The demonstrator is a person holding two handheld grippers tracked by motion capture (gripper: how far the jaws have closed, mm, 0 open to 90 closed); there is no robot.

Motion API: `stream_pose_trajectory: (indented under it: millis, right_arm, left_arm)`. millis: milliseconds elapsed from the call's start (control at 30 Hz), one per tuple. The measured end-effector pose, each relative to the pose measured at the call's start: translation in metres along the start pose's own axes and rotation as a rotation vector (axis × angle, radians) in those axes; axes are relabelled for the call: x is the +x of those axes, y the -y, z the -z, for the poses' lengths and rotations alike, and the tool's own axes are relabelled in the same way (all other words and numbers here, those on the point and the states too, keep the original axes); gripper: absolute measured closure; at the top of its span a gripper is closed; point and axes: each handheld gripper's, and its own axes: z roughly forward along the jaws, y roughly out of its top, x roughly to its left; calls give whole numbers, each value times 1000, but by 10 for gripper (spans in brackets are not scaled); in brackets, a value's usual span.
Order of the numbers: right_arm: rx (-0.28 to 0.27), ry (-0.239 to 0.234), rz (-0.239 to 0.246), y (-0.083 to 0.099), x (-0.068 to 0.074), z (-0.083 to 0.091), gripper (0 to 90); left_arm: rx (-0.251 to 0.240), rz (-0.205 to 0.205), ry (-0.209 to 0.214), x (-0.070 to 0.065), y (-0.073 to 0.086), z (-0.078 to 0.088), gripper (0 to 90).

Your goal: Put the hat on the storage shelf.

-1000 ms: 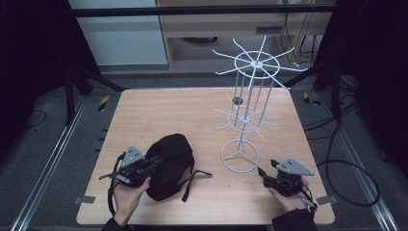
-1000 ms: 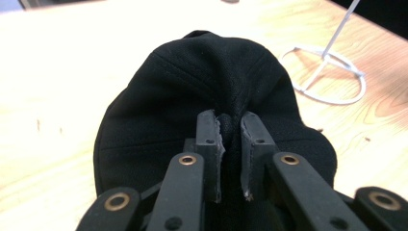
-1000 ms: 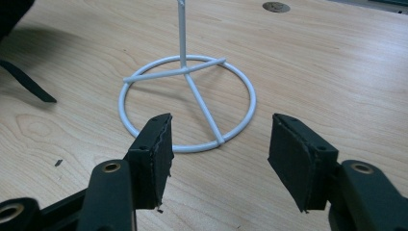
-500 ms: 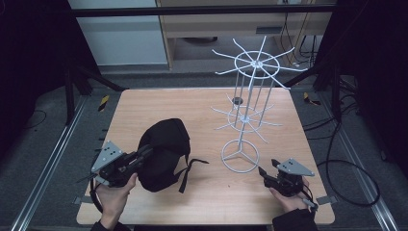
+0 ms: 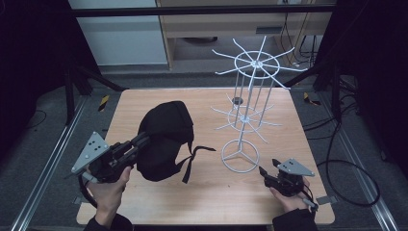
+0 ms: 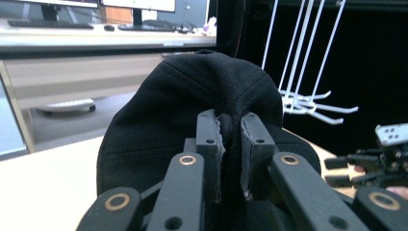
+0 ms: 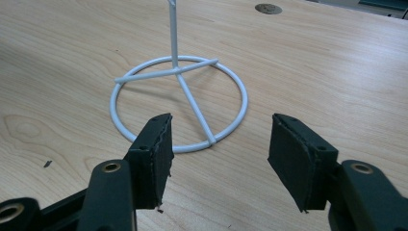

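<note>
A black cap is pinched between the jaws of the left gripper and held up over the left half of the wooden table, its strap hanging down. The right gripper is held with jaws wide apart, low over the table just beside the ring base of the white wire rack.

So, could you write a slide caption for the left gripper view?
Left gripper pinching a fold of the black cap, with the white wire rack behind.
</note>
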Motion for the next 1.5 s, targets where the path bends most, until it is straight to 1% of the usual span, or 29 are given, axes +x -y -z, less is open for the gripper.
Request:
stream_pose_trajectory:
  millis: [167,200,233,267,333,500,667,700,767,800,833,900,967,1000,1033,1067,1200,1367,1467,1500]
  right_arm:
    - [2,4,1,0,-1,0,412]
    - [2,5,1,0,-1,-1,413]
    - [2,5,1,0,-1,-1,413]
    - [4,6,3,0,-1,-1,413]
    - [3,6,3,0,-1,-1,413]
    - [3,7,3,0,-1,-1,413]
    - [5,6,-1,0,-1,-1,414]
    - [5,7,0,0,-1,-1,413]
    - [5,7,0,0,-1,-1,413]
    - [6,7,0,0,-1,-1,414]
    - [6,7,0,0,-1,-1,414]
    - [3,8,4,0,-1,-1,414]
    - [4,8,0,0,-1,-1,413]
    - [5,7,0,0,-1,-1,414]
    - [5,7,0,0,-1,-1,414]
    - [5,7,1,0,-1,0,414]
    - [5,7,1,0,-1,-1,414]
    - [3,5,3,0,-1,-1,414]
    - [5,4,1,0,-1,-1,414]
    - [5,4,0,0,-1,-1,414]
  left_arm:
    - [-53,-1,8,0,-14,2,803]
    - [-75,-3,12,0,-21,3,803]
    - [-75,-3,12,0,-21,3,803]
    - [-96,-3,15,-1,-27,3,803]
    - [-105,-6,18,-2,-30,4,803]
    - [-146,-21,29,-7,-45,5,803]
    - [-189,-26,46,-14,-59,6,803]
    - [-205,-30,52,-17,-64,6,803]
    - [-210,-33,57,-18,-67,5,803]
    - [-215,-41,65,-22,-73,4,803]
    - [-215,-41,65,-22,-73,4,803]
    - [-220,-51,71,-25,-79,3,803]
    - [-236,-63,74,-28,-83,2,803]
    - [-244,-65,82,-30,-87,1,803]
    - [-244,-65,82,-30,-87,1,803]
    - [-243,-48,96,-31,-88,1,803]
    - [-259,-32,128,-34,-96,-3,803]
    - [-254,-34,142,-39,-101,-8,804]
    - [-249,-34,155,-42,-104,-15,803]
    - [-243,-36,163,-44,-105,-20,803]
